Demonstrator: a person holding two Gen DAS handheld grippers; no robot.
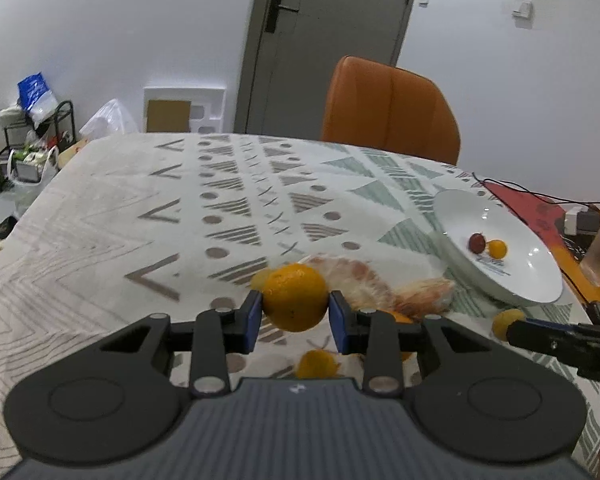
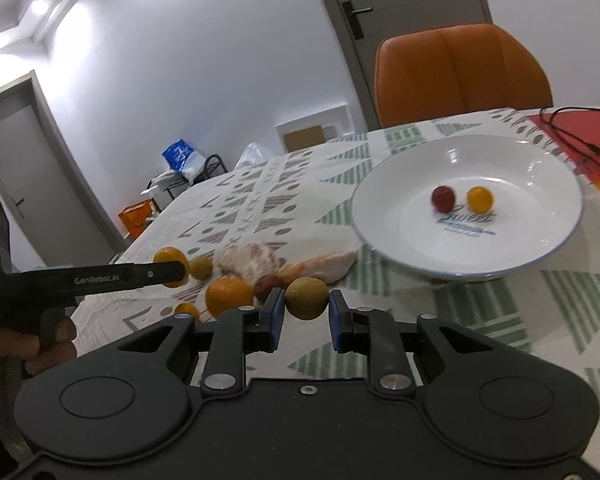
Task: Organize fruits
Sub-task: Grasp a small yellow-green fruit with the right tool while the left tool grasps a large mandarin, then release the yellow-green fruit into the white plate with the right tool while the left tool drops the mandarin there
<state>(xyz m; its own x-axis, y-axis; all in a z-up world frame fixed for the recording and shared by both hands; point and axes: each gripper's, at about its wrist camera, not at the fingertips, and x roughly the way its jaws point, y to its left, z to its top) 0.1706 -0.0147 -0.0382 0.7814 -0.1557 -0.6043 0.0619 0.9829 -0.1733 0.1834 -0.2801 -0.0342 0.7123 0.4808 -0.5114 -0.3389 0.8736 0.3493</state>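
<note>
White walls and a grey door stood behind the table, which wore a patterned cloth, with an orange chair at its far edge. On it sat a white plate holding a red fruit and a small yellow one. Left tongs were clamped on an orange. Right tongs gripped a yellow-green fruit (contact on its right side was hard to judge), near the loose fruit pile.
</note>
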